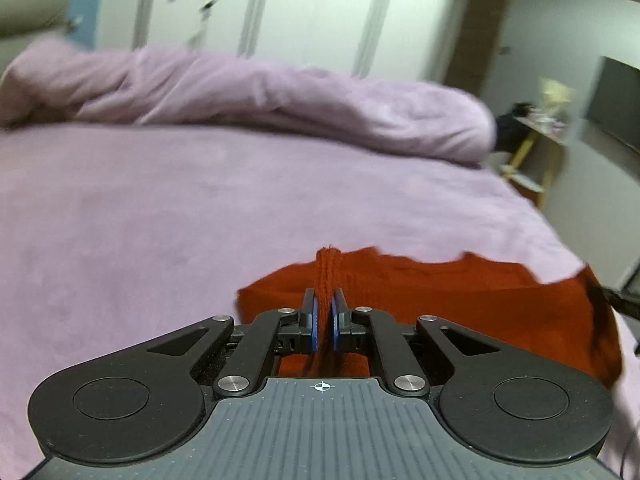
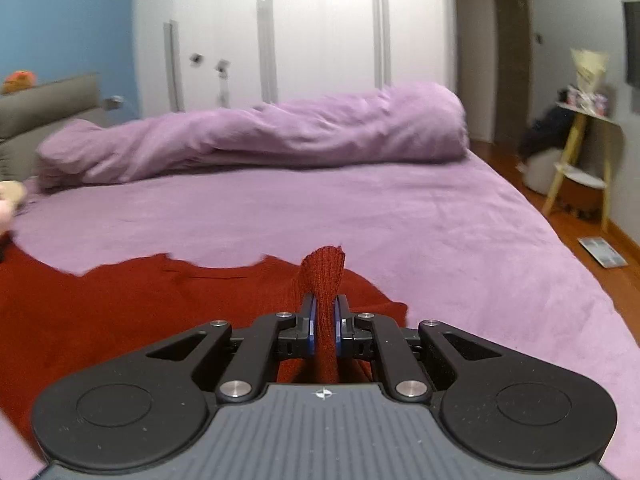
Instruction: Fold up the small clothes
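While the red knitted garment (image 2: 120, 304) lies spread on the purple bed sheet (image 2: 360, 216), I pinch one bunched edge of it in each tool. My left tool (image 1: 324, 312) is clamped on a ribbed fold that stands up between its blue pads (image 1: 314, 322), and the cloth stretches off to the right from there. My right tool (image 2: 325, 316) grips another raised tuft of the same garment (image 1: 460, 288), with the fabric running away to the left across the bed (image 1: 160, 208). Beyond the garment, a rolled purple duvet (image 2: 280, 136) lies across the far side of the mattress. Behind it stand white wardrobe doors (image 2: 320, 40) and a blue wall (image 2: 68, 20). To the right, a small yellow-legged side table (image 2: 580, 152) stands on the wooden floor (image 2: 600, 272).
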